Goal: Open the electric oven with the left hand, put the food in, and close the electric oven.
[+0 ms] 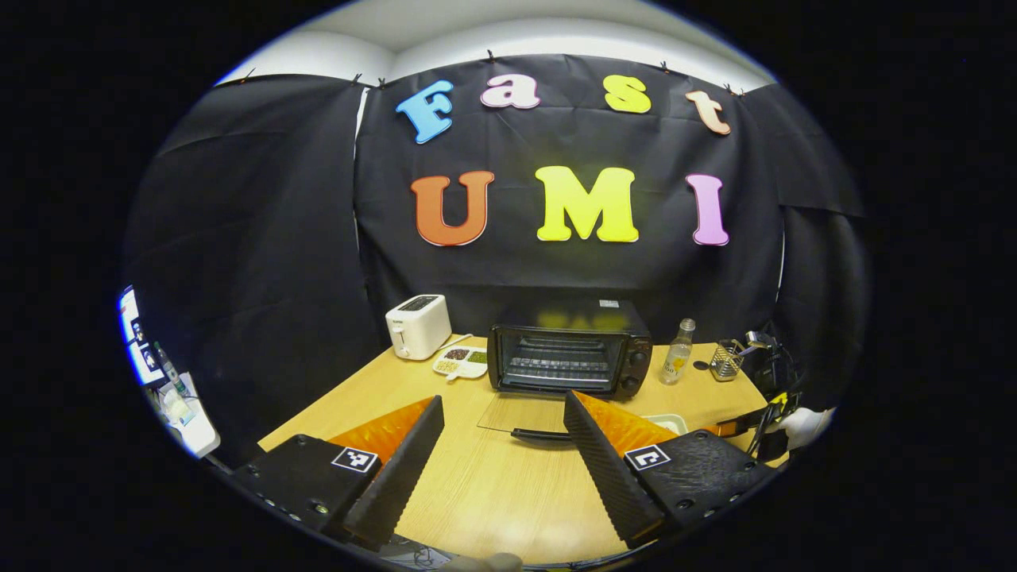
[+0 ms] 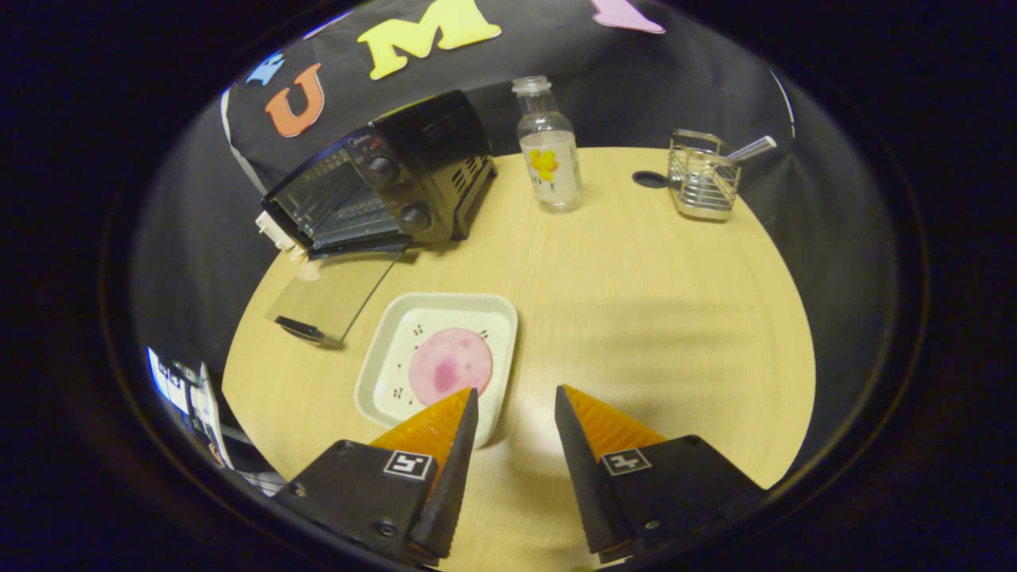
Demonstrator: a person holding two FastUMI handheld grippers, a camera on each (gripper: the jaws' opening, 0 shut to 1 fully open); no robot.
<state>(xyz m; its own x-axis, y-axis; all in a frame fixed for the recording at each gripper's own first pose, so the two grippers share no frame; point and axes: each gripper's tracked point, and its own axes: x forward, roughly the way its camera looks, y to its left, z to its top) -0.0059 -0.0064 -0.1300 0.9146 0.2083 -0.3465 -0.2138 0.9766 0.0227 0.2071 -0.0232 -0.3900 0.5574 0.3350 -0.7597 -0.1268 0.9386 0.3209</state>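
A pale wooden counter (image 2: 636, 302) carries the electric oven (image 1: 569, 348) at the back — its glass door (image 1: 520, 415) folded down flat, rack bare. Nearer lies a white square plate (image 2: 381, 349) holding the pink round food (image 2: 450, 365). The right gripper (image 2: 515, 401) hovers at the plate's near edge, jaws spread and empty — food just ahead-left. The left gripper (image 1: 503, 411) has jaws spread, facing the door.

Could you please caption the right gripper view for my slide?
Open right gripper poised at the white dish of pink food, oven door down.
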